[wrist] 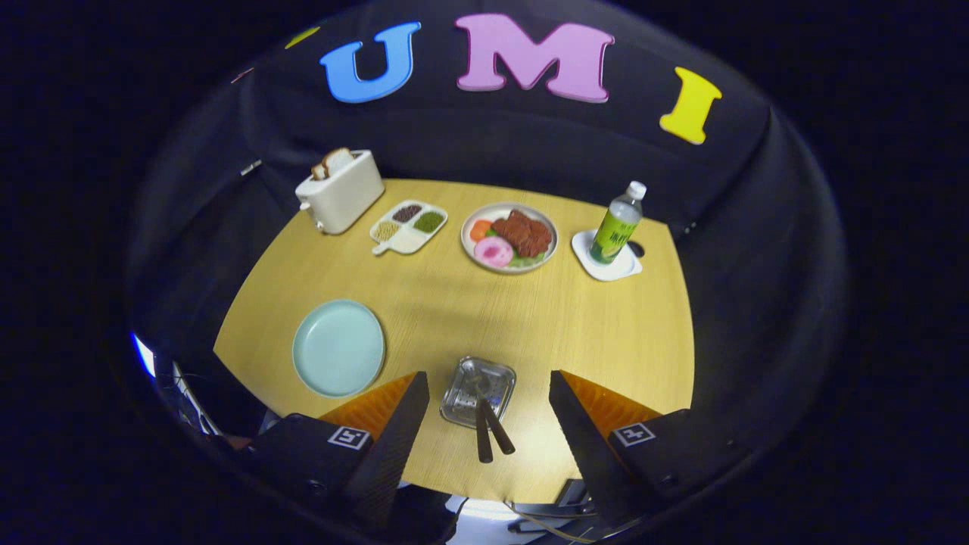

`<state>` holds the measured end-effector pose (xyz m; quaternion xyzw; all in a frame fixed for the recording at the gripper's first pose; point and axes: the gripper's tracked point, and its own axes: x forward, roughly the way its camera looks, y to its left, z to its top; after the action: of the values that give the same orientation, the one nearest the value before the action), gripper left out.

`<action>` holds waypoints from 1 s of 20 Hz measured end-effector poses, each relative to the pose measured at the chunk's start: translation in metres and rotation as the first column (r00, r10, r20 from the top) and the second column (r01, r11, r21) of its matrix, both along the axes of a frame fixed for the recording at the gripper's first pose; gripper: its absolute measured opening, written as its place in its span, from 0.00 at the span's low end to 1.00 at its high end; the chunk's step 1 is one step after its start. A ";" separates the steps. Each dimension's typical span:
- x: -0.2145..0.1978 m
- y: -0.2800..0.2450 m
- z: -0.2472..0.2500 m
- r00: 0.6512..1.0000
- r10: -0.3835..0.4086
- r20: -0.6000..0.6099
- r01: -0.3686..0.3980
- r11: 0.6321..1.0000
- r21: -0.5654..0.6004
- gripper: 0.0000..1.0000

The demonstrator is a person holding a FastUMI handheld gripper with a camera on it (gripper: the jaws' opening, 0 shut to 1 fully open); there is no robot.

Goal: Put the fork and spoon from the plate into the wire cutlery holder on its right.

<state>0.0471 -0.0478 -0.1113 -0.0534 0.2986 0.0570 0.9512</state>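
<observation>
**Fork and spoon both stand in the holder**

Claw [484, 424] sits wide open and holds nothing. Its two fingers [401, 424] stand well apart, one on each side of the wire cutlery holder [478, 391]. The holder rests on the bench [469, 318] in the gap between the fingers, near the close edge.

Two dark handles poke out of the holder and lean toward the claw. They look like the fork [483, 437] and the spoon [500, 433]. I cannot tell which one is which, because their heads are down inside the shiny cup. The handles cross a little near the top of the holder. They lean because the cup is short and wide, so long things tip to one side.

The plate [338, 347] lies to the left of the holder. It is pale blue, round and bare. Nothing lies on it now. That makes me think the job is about done.

Far across the bench stand a toaster [341, 191] with bread in it, a tray of beans [409, 225], a dish of food [509, 236] and a bottle [618, 225] on a white coaster. They are well apart from the holder.

The claw is likely open like this because it has nothing left to carry.
</observation>
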 end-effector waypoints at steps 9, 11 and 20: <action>-0.036 0.032 0.098 0.861 -0.058 0.505 0.037 0.998 0.052 0.97; -0.047 0.037 0.102 0.834 -0.062 0.548 0.033 0.997 0.063 0.97; -0.052 0.026 0.099 0.827 -0.096 0.554 0.054 0.994 0.091 0.96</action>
<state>-0.0050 -0.0218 -0.0120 -0.0220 0.0079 0.0124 0.9997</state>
